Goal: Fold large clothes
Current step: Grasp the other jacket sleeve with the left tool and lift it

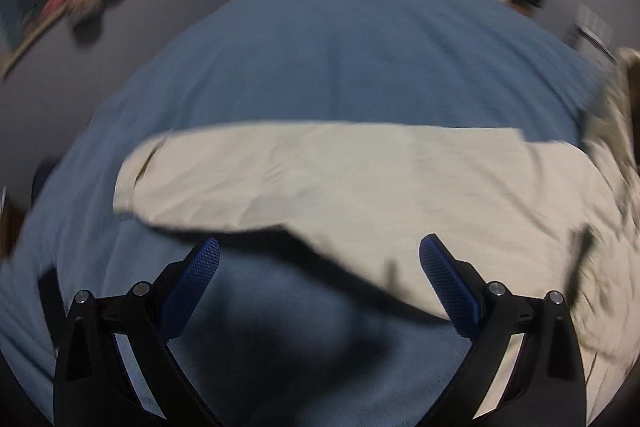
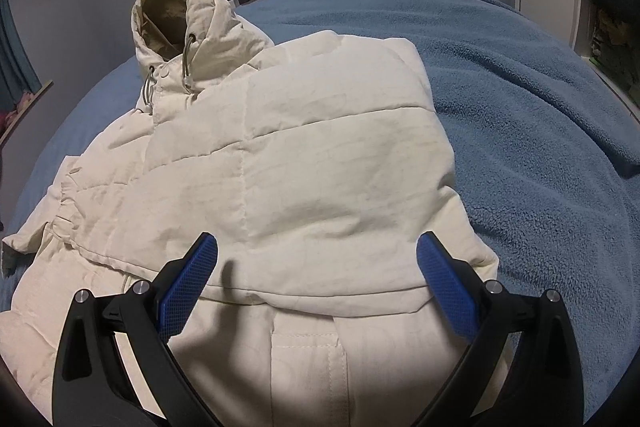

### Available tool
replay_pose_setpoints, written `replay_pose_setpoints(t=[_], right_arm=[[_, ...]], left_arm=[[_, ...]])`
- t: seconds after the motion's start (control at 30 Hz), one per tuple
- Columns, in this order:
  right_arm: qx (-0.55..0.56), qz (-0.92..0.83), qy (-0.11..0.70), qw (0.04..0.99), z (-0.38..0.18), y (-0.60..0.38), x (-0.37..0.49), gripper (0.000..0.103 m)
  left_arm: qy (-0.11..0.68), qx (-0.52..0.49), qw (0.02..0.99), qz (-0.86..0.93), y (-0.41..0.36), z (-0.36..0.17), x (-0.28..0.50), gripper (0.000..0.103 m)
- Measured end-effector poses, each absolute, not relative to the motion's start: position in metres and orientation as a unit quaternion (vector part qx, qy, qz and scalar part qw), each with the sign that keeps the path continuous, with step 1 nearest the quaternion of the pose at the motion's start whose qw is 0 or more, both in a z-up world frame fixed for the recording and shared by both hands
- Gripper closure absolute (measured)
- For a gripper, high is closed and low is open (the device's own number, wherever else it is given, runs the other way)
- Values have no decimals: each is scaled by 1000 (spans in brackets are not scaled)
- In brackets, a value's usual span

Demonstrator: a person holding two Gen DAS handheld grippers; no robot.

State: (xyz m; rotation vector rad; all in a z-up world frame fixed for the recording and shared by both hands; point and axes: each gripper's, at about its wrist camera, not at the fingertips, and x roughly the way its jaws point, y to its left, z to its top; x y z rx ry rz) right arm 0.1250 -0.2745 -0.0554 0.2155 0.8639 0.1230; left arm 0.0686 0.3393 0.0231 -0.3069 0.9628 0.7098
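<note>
Cream jacket (image 2: pixel 280 167), sleeve (image 1: pixel 280 179) seemingly blurred.

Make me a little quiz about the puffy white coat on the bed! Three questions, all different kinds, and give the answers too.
1. True or false: the cream coat lies on a red blanket.
2. Pick one. The right gripper is: A) open and empty, B) shut on the hood, C) shut on a cord.
3. Fill the gap: in the left wrist view, the left gripper hangs open by the coat's long ____.

Key
1. False. The blanket is blue.
2. A. Its jaws stand wide apart over the coat, holding nothing.
3. Sleeve. It stretches sideways across the blanket.
</note>
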Motion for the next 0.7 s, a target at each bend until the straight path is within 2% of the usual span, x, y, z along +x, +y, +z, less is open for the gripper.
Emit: replay_pose_setpoints(t=[0.27, 0.37, 0.57, 0.67, 0.7], right_arm=[[103, 59, 417, 901, -55, -274, 125, 7], [103, 58, 417, 901, -55, -274, 125, 7], [86, 84, 380, 917, -38, -264, 111, 7], [54, 106, 357, 927, -27, -247, 101, 7], [41, 110, 352, 929, -25, -241, 99, 7]], left_arm=[[411, -275, 788, 366, 389, 0, 57, 7], [402, -282, 781, 386, 400, -4, 56, 7], [410, -244, 780, 406, 412, -14, 67, 18], [419, -233, 774, 413, 419, -22, 68, 48], [419, -241, 772, 412, 423, -25, 64, 67]])
